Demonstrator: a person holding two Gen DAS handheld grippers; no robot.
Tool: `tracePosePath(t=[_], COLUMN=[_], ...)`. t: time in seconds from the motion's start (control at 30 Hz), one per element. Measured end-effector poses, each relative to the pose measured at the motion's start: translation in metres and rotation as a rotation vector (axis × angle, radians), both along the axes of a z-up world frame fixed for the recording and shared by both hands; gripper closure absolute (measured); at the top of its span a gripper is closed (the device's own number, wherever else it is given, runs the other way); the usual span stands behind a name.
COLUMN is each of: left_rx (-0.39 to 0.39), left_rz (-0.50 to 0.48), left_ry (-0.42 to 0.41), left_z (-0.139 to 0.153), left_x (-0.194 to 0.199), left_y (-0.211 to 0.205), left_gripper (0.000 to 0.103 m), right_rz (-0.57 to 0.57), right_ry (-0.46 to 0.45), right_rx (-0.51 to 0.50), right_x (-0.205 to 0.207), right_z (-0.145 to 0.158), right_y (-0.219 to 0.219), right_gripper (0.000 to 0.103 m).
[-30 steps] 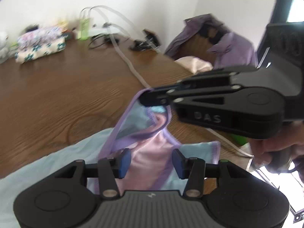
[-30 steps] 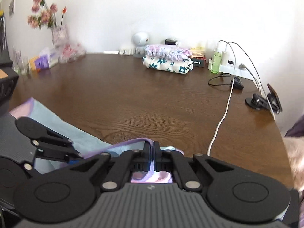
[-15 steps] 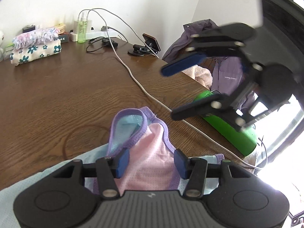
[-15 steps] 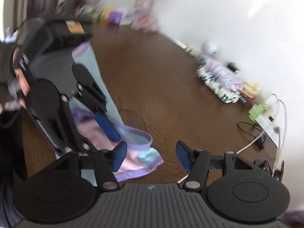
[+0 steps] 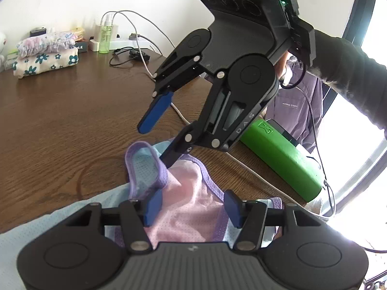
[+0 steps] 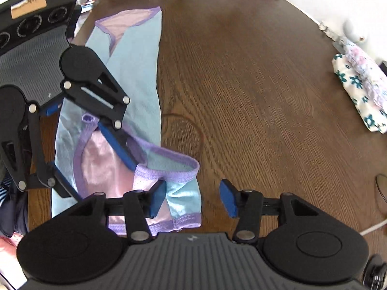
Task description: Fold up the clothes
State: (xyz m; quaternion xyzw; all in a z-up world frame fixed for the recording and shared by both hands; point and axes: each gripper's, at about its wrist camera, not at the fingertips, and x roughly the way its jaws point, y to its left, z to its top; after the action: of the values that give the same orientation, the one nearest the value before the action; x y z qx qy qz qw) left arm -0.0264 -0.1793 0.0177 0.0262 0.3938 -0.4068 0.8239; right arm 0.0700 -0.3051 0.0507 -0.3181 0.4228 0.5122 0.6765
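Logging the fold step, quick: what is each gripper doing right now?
Left gripper: open over the pink and blue garment, gripping nothing.
Right gripper: open, jaws just closing slightly, holding nothing.

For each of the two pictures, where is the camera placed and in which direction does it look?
Left wrist: on the left gripper, looking across the pastel garment toward the wall; its open jaws, the right gripper and a dark sleeve show.
Right wrist: on the right gripper, looking steeply down at the wooden table; its open jaws and the left gripper show.
Both share the garment and the folded floral clothes.
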Motion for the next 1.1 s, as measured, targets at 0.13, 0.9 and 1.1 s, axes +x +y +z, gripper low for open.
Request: tracePosePath(t=[0.13, 0.9, 1.1], left_rx=[-0.014, 0.007, 0.057], left_rz=[0.005, 0.066, 0.024], left_ry=[0.016, 0.058, 0.145], left_z=[0.0, 0.028, 0.008], left_x=[0.003, 0.065, 0.113], left_y=[0.001, 0.016, -0.005], left_gripper=[0.048, 0.045, 0.082], right_rz=[0.026, -0.288, -0.608], right_ry=[0.018, -0.345, -0.105], right_rx=[-0.019, 0.067, 0.229], right_x=[0.003, -0.082, -0.043], right_z=[-0.005, 0.007, -0.001], right_y=[0.007, -0.028, -0.058], right_gripper=[0.07, 0.093, 0.091])
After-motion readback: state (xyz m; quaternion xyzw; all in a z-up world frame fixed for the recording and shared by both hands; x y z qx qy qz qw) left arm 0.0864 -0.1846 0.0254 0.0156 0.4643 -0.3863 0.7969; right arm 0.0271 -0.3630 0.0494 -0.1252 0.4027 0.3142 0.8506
